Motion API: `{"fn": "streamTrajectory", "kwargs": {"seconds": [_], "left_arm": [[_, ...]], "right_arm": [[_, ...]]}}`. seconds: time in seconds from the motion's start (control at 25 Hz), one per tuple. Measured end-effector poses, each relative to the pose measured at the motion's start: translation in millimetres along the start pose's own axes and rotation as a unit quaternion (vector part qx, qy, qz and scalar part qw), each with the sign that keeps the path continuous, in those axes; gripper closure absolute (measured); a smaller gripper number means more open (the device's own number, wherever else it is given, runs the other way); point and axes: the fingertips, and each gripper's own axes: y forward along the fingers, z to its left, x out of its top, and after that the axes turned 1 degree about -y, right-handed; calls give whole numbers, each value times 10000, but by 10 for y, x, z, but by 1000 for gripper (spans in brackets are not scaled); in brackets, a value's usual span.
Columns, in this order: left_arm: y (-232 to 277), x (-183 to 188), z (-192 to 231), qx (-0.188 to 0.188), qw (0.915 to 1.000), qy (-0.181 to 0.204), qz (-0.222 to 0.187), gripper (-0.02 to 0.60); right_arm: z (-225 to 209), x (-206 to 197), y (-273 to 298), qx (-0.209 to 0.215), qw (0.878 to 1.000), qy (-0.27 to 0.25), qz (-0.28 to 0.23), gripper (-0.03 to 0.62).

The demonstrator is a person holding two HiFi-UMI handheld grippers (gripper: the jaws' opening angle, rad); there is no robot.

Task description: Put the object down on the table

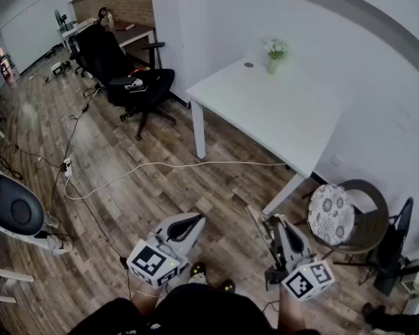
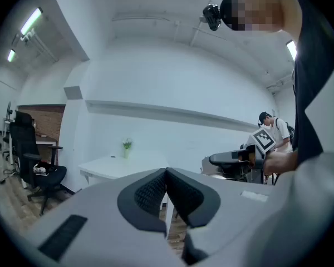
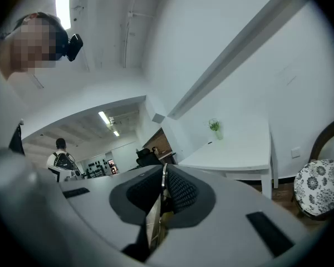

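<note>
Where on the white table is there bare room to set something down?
Nearly all of the white table is bare: the broad stretch from its near end, beside the chair with the patterned cushion, up toward the far corner. Only that far corner is taken, by the vase of flowers and a small dark disc beside it.

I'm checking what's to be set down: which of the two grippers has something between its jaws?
The right gripper: it clamps a thin flat piece, seen edge-on. The left gripper is closed with nothing between its jaws.
</note>
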Motion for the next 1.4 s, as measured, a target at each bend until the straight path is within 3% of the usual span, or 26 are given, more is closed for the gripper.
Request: {"fn": "streamTrajectory", "kwargs": {"seconds": [0.48,0.76,1.4], "left_arm": [[92,-27,-9,-127,9999,-72,69,583],[124,-64,86,-241,9996,-142,88,583],[137,-16,745,-450,9989,-161,-8,583]], "right_arm": [[22,29,21,-209,9984,-523,-42,569],[34,31,52,-291,9986,-416,-156,569],[205,-11,588,-570,9966,-572,-175,569]]}}
